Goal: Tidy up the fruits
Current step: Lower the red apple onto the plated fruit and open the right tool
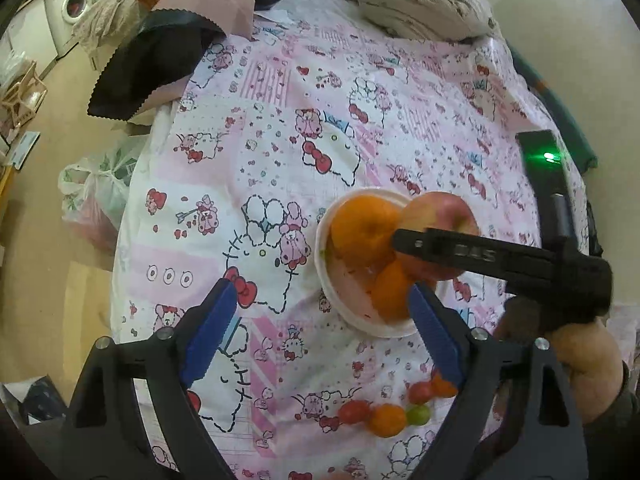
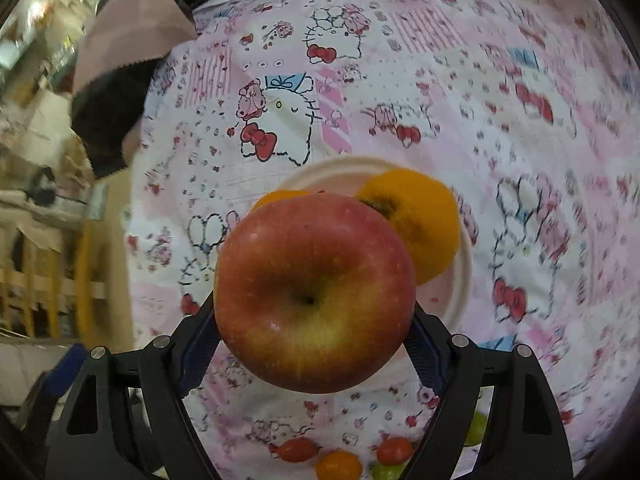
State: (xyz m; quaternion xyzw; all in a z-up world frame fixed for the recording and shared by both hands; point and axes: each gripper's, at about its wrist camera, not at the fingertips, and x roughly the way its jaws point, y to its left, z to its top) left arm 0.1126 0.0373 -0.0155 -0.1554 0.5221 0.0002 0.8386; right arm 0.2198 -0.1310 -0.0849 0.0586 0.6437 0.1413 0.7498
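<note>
Right tongs (image 2: 316,344) are clamped on a red apple (image 2: 316,292) above a white bowl (image 1: 326,280) — left tongs (image 1: 320,336) are held apart, empty.

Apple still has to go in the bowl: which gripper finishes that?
Right. The right gripper already clamps the apple above the bowl; the left gripper is open and empty.
</note>
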